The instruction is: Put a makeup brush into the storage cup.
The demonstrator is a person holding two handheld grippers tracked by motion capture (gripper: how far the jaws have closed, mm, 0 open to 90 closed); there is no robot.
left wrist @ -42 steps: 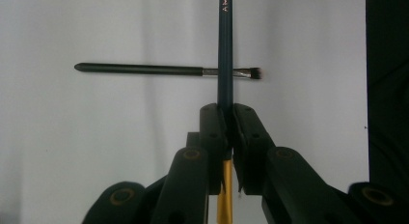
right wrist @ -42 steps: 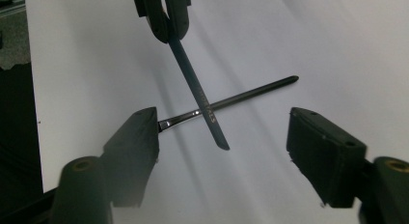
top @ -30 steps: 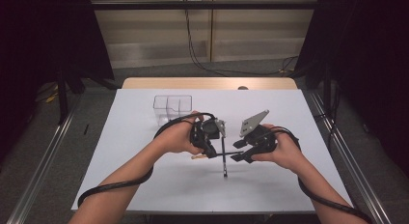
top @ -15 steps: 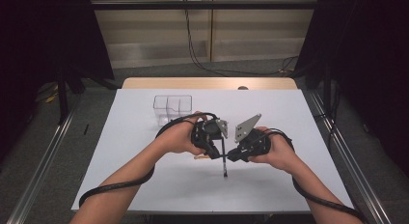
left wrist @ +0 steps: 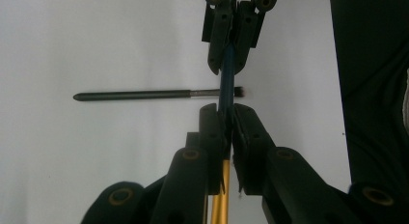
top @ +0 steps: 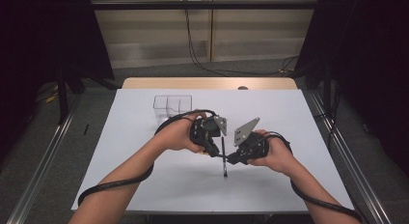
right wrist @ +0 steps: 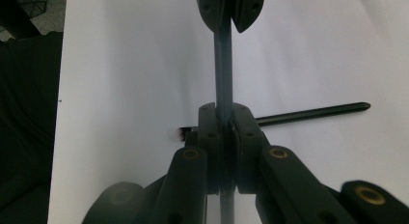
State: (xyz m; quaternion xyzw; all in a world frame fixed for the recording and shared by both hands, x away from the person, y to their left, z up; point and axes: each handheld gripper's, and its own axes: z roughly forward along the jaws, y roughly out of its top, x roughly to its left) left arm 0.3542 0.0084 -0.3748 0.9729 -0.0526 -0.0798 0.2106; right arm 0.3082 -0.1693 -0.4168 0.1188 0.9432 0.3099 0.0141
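From the high view, both hands met over the white counter point(top: 144, 185), near a clear box point(top: 172, 105). In the left gripper view, the left tongs point(left wrist: 224, 119) pinched a blue-and-gold brush point(left wrist: 226, 79) above a black brush point(left wrist: 144, 94). In the right gripper view, the right tongs point(right wrist: 224, 117) pinched the same blue handle

One clear three-compartment box point(top: 172, 106), one black brush point(left wrist: 144, 94) lying beside it, one blue-and-gold pen point(left wrist: 226, 79), two grippers
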